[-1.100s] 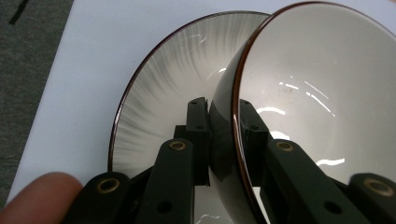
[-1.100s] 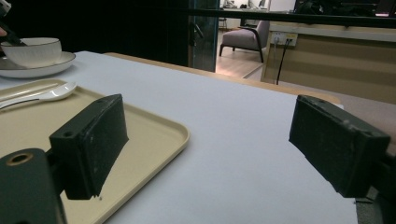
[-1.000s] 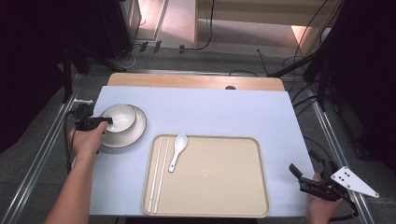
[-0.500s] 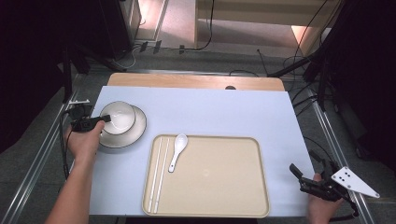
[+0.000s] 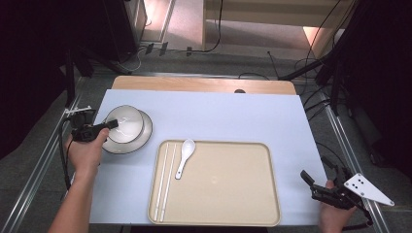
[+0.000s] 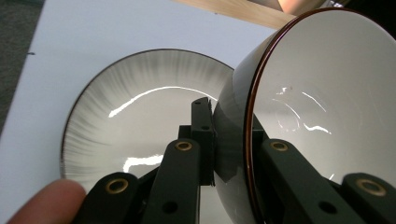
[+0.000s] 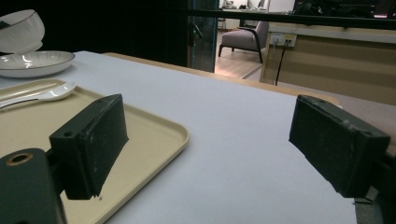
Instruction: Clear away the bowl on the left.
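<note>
A white bowl (image 5: 125, 124) with a dark rim hangs tilted just above a grey-streaked plate (image 5: 142, 140) at the table's left. My left gripper (image 5: 112, 124) is shut on the bowl's rim. In the left gripper view one jaw lies against the bowl's (image 6: 322, 102) outer wall and the other inside it, with the plate (image 6: 135, 116) below. My right gripper (image 5: 311, 187) rests open with nothing between its jaws at the table's front right corner, its pads (image 7: 93, 135) wide apart.
A beige tray (image 5: 223, 189) lies front and centre, holding a white spoon (image 5: 184, 155) and a pair of chopsticks (image 5: 164, 179) along its left side. In the right gripper view the tray's corner (image 7: 154, 135) sits just left of the jaws. Cables and metal frame rails border the table.
The left hand has lifted the bowl a little off the plate and tilted it. The right gripper has stayed where it was.
</note>
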Available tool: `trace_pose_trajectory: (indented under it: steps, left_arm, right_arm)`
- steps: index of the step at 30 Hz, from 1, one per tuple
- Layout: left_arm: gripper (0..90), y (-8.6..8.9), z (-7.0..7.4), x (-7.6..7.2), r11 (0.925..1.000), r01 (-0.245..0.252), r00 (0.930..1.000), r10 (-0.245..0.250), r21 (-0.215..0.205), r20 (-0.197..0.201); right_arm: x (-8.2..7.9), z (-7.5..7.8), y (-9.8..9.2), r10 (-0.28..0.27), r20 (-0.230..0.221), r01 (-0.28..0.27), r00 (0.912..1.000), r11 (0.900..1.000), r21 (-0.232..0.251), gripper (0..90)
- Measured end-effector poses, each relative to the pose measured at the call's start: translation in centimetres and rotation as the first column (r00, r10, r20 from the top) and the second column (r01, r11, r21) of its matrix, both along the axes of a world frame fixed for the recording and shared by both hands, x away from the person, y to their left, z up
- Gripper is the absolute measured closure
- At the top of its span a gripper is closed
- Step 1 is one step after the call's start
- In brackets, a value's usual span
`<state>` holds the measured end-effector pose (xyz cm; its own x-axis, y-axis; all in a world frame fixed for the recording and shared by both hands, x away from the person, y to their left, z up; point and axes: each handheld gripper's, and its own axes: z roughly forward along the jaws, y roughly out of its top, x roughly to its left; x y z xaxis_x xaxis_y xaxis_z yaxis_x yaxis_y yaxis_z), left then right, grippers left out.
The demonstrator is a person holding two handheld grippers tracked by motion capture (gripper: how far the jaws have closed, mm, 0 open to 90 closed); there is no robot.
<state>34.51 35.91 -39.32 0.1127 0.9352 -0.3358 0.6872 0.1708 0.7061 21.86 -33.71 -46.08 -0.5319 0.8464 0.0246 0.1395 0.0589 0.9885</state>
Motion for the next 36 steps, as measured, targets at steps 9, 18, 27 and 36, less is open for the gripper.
trace_pose_trajectory:
  steps: [9,18,27,36]
  left_arm:
    - [82.5,-2.3,0.9,-1.6,0.9951,0.096,0.9953,-0.096,-0.02,0.006]
    - [82.5,-4.9,1.5,-3.8,0.9813,0.192,0.9814,-0.191,-0.016,0.017]
    - [82.5,-7.0,0.9,-5.3,0.9676,0.252,0.9677,-0.252,-0.014,0.009]
    - [82.5,-9.8,-0.5,-7.2,0.9408,0.339,0.9407,-0.339,-0.005,-0.014]
  right_arm:
    - [0.0,0.0,0.1,0.0,-0.001,0.0,1.0,1.0,-0.003,11.9]
    - [0.0,0.0,0.1,0.003,-0.001,-0.003,1.0,1.0,-0.004,11.9]
    - [0.0,0.0,0.2,0.004,-0.002,-0.004,1.0,1.0,-0.003,11.8]
    - [0.0,-0.1,0.1,0.002,-0.001,-0.002,1.0,1.0,0.0,11.9]
